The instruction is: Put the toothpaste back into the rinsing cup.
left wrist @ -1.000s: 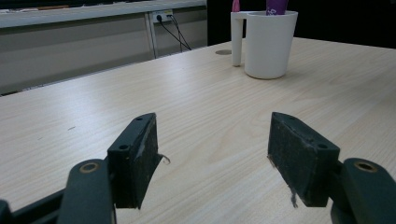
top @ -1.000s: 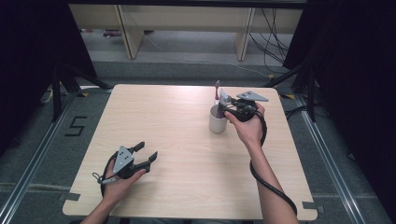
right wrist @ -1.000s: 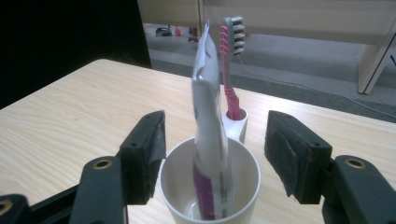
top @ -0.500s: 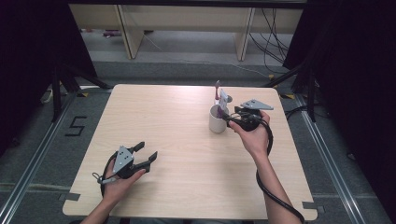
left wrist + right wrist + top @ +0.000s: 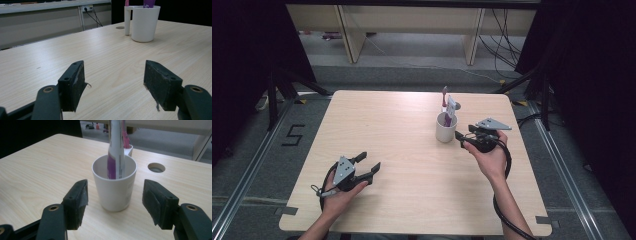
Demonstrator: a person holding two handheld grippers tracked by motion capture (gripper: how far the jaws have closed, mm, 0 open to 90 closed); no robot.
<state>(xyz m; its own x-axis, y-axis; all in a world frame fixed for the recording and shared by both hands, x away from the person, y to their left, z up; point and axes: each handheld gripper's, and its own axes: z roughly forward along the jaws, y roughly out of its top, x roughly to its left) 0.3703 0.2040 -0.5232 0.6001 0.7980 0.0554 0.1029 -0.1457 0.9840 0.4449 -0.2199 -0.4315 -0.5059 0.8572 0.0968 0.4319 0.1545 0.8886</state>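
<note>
At about two o'clock on the table (image 5: 412, 200), the right gripper (image 5: 460, 138) has backed off the white cup (image 5: 445, 128) holding a tube (image 5: 115, 150), jaws spread and empty, suggesting placement is done; the left gripper (image 5: 368, 164) rests released at seven o'clock.

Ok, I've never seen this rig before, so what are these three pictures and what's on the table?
A person holds a two-jaw claw in each hand. The high view looks down on the wooden table: left claw near the front edge, right claw beside the white cup. The other two pictures come from cameras riding on each claw. The right claw is open, the cup just beyond its jaws, untouched. In the cup stand a white-and-purple tube and something pink behind it. The left claw is open and holds nothing.
</note>
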